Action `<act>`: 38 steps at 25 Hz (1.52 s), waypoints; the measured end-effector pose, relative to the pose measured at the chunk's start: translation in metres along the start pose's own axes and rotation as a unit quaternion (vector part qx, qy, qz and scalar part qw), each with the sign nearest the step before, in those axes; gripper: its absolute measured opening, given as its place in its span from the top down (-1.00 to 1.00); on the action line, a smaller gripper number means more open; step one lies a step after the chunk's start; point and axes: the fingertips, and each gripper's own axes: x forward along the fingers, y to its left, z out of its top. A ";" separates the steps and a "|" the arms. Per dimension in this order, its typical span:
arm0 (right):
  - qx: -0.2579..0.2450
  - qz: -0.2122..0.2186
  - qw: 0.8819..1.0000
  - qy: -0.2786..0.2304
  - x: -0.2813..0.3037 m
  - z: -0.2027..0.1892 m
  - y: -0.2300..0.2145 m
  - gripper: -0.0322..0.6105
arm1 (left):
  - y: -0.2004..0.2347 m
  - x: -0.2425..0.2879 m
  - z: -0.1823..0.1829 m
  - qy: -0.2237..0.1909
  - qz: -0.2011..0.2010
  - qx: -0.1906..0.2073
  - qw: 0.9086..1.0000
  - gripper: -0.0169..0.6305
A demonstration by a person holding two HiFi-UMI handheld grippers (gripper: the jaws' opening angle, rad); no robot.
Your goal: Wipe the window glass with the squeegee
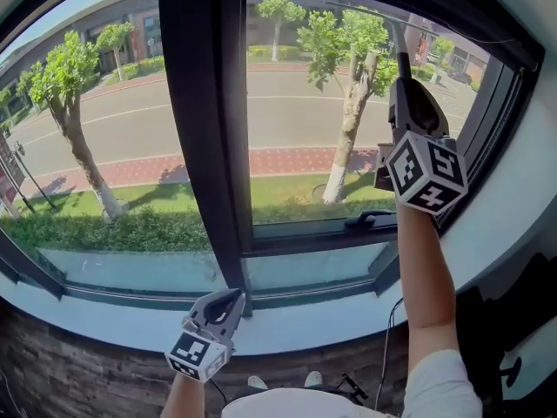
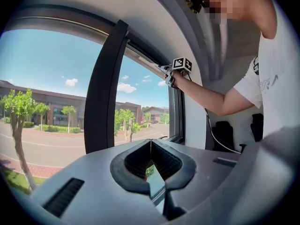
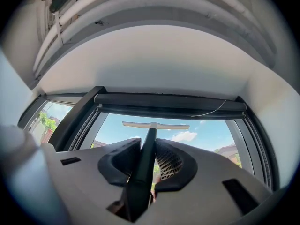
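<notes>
Window glass (image 1: 296, 103): two panes split by a wide dark mullion (image 1: 200, 120). Work is set on the right-hand pane. A white sill (image 1: 348, 325) runs along the bottom.

Squeegee (image 3: 155, 124) is held high on the right pane. Its blade is seen lying horizontal, just beneath the top frame (image 3: 168, 106) and roughly centred across the pane in the right gripper view. The dark handle runs from mid-blade straight back down into the gripper, so the long axis of the handle is square to the blade. Blade-to-glass contact cannot be confirmed from these views.

Right gripper (image 3: 148, 144): jaws are clamped on the squeegee handle, one on each side, with nothing else between them. In the head view the right gripper (image 1: 402, 85) is seen raised on an outstretched arm at the pane's right side, with the squeegee (image 1: 399, 46) projecting up and away from it.

Left gripper (image 2: 151, 142): jaws are brought together tip to tip and nothing is held. In the head view the left gripper (image 1: 228, 301) is seen low, at the sill below the foot of the mullion, well apart from the squeegee. It is judged idle.

Key relation: unwiped glass lies below the blade, towards the sill. The stroke is judged to be a pull down along the handle axis, with the blade kept level. It falls to the right arm only. A window latch (image 1: 370, 219) on the lower frame is judged to mark the end of the stroke.
</notes>
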 end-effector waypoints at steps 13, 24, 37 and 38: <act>-0.023 -0.006 1.000 -0.002 0.042 0.011 0.001 0.59 | -0.022 0.017 0.007 -0.003 -0.001 -0.006 1.000 0.89; -0.002 0.004 1.000 0.008 0.033 -0.011 -0.002 0.59 | -0.028 0.014 0.008 -0.003 0.004 -0.007 1.000 0.89; -0.008 0.023 0.999 0.038 0.005 -0.048 0.000 0.59 | -0.037 0.012 0.011 0.000 0.007 -0.009 1.000 0.89; -0.007 0.023 0.999 0.039 0.003 -0.051 0.001 0.59 | -0.037 0.012 0.010 0.001 0.008 -0.010 1.000 0.89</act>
